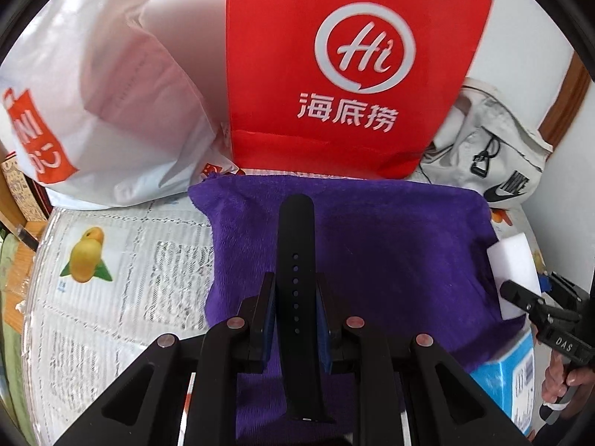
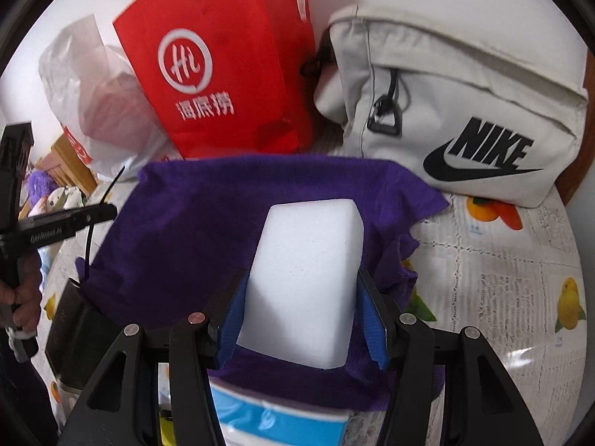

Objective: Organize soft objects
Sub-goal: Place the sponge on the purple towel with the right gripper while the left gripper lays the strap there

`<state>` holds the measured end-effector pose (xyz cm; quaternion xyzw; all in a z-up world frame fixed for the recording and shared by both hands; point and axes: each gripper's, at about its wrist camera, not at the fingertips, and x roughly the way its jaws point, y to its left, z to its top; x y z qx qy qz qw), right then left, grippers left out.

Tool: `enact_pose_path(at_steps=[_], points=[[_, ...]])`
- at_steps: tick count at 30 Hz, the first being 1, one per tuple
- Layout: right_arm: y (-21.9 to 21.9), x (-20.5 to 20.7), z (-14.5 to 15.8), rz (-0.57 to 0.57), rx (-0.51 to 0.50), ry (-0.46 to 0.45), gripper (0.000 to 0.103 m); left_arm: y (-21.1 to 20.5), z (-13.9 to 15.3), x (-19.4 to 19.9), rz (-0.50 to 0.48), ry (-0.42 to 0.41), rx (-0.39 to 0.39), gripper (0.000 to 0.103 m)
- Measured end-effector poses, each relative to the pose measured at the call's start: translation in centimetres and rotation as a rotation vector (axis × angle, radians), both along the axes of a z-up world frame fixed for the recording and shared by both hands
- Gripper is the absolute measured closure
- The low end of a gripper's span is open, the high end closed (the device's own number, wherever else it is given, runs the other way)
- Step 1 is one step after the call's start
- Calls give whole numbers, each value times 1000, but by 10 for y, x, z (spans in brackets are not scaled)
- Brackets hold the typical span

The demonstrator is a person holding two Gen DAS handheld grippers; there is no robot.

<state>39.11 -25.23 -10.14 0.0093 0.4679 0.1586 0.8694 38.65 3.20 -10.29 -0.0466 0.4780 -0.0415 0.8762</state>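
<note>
A purple fuzzy cloth [image 1: 390,252] lies spread on the table; it also shows in the right wrist view [image 2: 193,223]. My left gripper [image 1: 295,290] is shut on a black watch strap [image 1: 296,245] and holds it above the cloth. My right gripper [image 2: 303,316] is shut on a white sponge block [image 2: 308,260] over the cloth's right part. The sponge [image 1: 515,271] and the right gripper [image 1: 520,297] show at the right edge of the left wrist view. The left gripper [image 2: 93,215] shows at the left of the right wrist view.
A red paper bag [image 1: 353,70], a white plastic bag [image 1: 100,111] and a grey Nike bag [image 2: 465,111] stand behind the cloth. A blue and white box [image 2: 282,420] lies under the cloth's near edge. The tablecloth [image 1: 122,278] has a fruit print.
</note>
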Motion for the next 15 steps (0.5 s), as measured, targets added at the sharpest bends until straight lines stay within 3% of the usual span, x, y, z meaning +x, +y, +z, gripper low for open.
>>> enact_pose_path(at_steps=[15], points=[[-7, 24, -28, -20, -6, 99, 46, 0, -35, 30, 33, 106, 16, 84]])
